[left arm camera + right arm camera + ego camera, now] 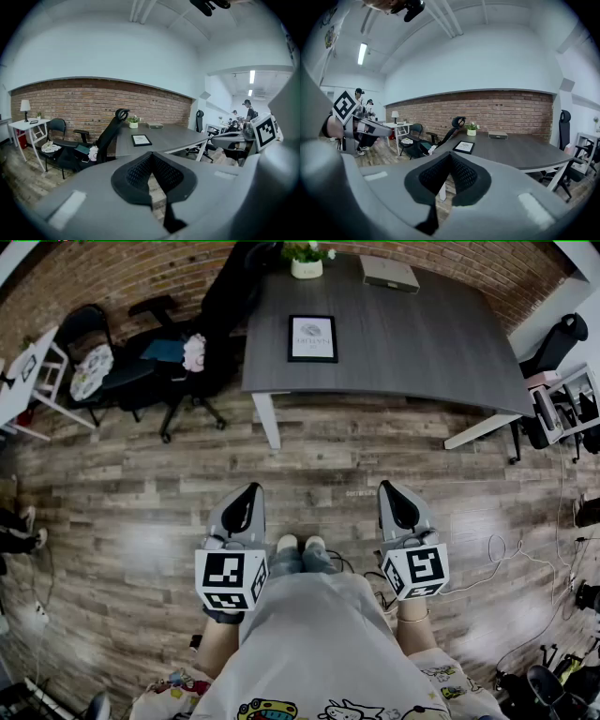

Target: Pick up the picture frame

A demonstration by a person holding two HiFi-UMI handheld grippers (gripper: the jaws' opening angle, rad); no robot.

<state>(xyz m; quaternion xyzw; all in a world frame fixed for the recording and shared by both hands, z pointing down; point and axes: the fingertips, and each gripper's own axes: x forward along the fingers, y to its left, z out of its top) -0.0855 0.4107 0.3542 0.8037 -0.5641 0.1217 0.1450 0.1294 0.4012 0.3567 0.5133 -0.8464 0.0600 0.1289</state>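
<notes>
Head view: left gripper (253, 490), right gripper (387, 487) fingers together, empty; picture frame (312, 338) print unreadable.

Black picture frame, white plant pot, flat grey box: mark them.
Black picture frame (312, 338), head view, middle of its white print.
White plant pot (307, 269), head view, pot wall.
Flat grey box (390, 273), head view, top face.

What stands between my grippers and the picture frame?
Nothing visible. Only wooden floor lies between the left gripper, the right gripper and the table; the picture frame lies near its front edge. A black chair stands aside.
</notes>
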